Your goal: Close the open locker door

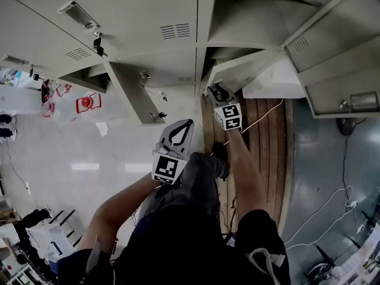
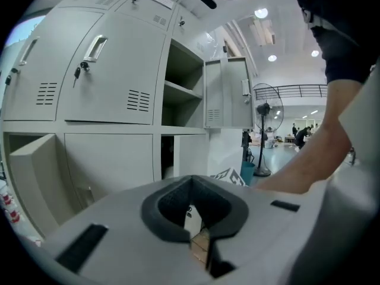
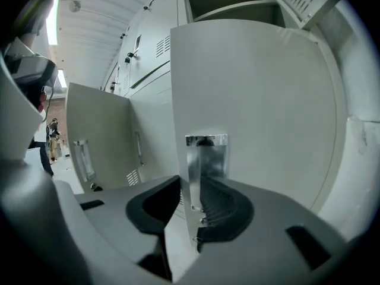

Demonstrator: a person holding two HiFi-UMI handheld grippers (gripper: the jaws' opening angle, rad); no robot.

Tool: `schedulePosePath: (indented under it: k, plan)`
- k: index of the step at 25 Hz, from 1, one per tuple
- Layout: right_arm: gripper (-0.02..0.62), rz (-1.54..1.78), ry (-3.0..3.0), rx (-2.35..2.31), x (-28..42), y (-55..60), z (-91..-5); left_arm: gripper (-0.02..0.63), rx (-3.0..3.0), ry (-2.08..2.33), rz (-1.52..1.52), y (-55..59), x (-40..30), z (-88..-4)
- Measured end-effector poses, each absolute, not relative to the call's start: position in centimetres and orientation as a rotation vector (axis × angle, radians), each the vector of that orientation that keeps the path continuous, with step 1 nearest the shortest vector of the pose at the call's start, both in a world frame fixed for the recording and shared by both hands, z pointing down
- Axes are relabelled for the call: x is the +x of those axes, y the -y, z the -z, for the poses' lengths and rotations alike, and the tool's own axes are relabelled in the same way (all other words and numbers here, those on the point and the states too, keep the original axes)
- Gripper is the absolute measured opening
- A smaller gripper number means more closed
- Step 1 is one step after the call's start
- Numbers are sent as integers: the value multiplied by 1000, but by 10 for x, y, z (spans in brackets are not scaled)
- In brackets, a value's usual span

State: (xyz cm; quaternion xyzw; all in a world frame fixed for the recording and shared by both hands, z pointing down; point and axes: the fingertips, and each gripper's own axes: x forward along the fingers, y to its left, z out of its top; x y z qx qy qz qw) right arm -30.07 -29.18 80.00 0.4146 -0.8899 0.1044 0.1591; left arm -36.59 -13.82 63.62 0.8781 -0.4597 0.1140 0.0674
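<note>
The open locker door (image 3: 255,111) is a pale grey panel with a metal latch plate (image 3: 205,159) at its free edge. My right gripper (image 3: 191,203) is shut on that edge, one pad on each face just below the plate. In the head view the right gripper (image 1: 215,92) reaches to the low door (image 1: 249,70), which stands out from the locker bank. My left gripper (image 1: 181,129) hangs back beside it, shut and holding nothing. In the left gripper view, the left gripper (image 2: 193,209) points at the lockers and touches none.
Another low door (image 1: 133,91) stands open to the left, and two doors (image 1: 341,58) hang open at the right. A wooden platform (image 1: 267,141) lies under the lockers. Cables (image 1: 332,206) trail over the floor at the right. A standing fan (image 2: 261,114) is further off.
</note>
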Motion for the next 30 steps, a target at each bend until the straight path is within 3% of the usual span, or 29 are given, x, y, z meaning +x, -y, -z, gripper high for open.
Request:
schedulePosePath:
  k: [30]
  plan:
    - [87, -215, 2634, 1219, -323, 338, -798, 3, 2662, 1416, -315, 181, -363, -669]
